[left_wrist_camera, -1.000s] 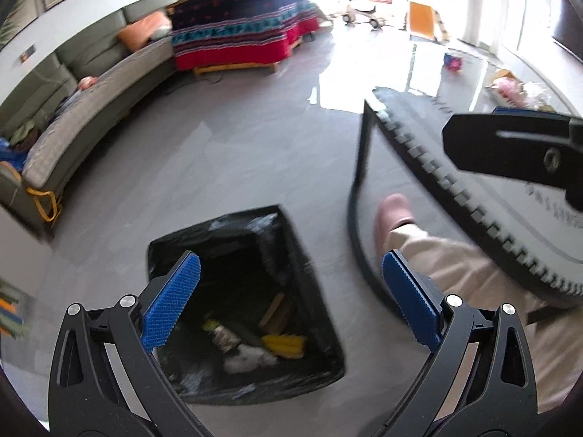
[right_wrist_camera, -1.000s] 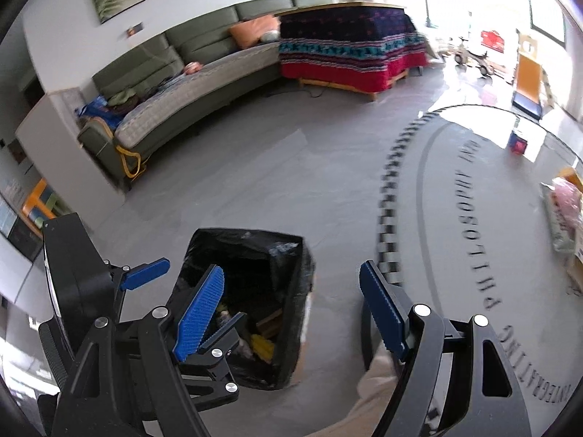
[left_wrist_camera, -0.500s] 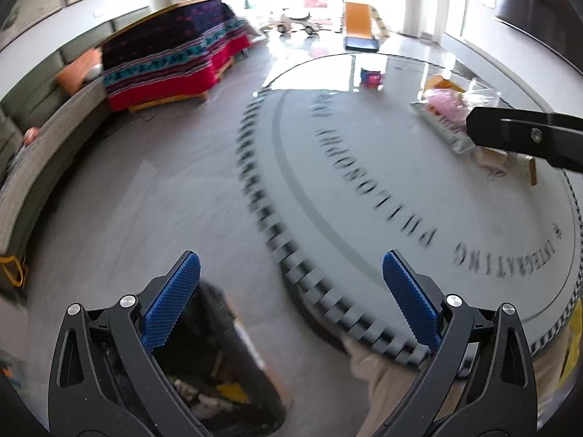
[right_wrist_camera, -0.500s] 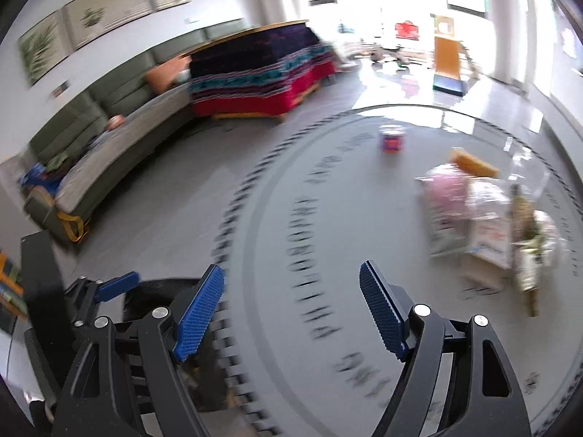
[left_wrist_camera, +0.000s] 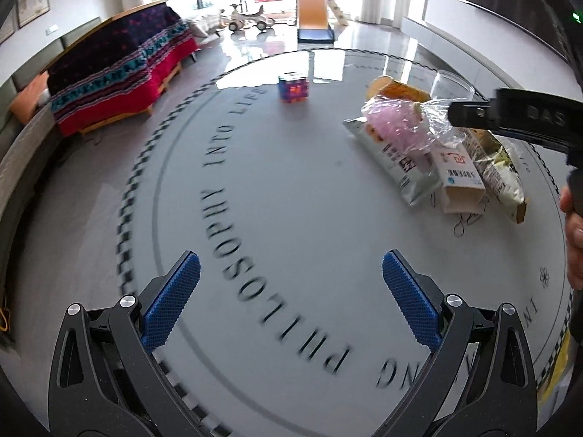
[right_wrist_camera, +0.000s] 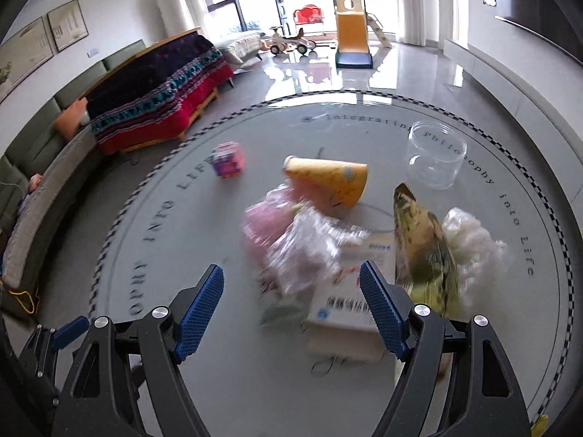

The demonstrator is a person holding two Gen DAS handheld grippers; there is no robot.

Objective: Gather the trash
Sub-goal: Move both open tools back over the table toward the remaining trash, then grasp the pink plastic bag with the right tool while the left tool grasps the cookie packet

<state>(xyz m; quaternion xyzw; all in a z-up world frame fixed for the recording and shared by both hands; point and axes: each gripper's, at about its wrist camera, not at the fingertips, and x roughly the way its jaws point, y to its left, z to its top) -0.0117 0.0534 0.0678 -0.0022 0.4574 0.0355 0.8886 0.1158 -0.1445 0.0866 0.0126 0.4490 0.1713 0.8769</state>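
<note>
I have both grippers over the round grey glass table (left_wrist_camera: 277,196) with lettering around its rim. My left gripper (left_wrist_camera: 289,302) hangs spread wide and empty over bare tabletop. My right gripper (right_wrist_camera: 291,309) is spread wide too, gripping nothing, just above the heap of trash (right_wrist_camera: 328,240): crumpled clear plastic wrap over something pink, a white carton, a green-yellow snack bag, an orange paper cone. Behind the heap stands a clear plastic jar (right_wrist_camera: 435,153); to its left, a small colourful cube (right_wrist_camera: 227,160).

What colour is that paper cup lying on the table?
The cup is yellow-orange, clearest in the right wrist view.
</note>
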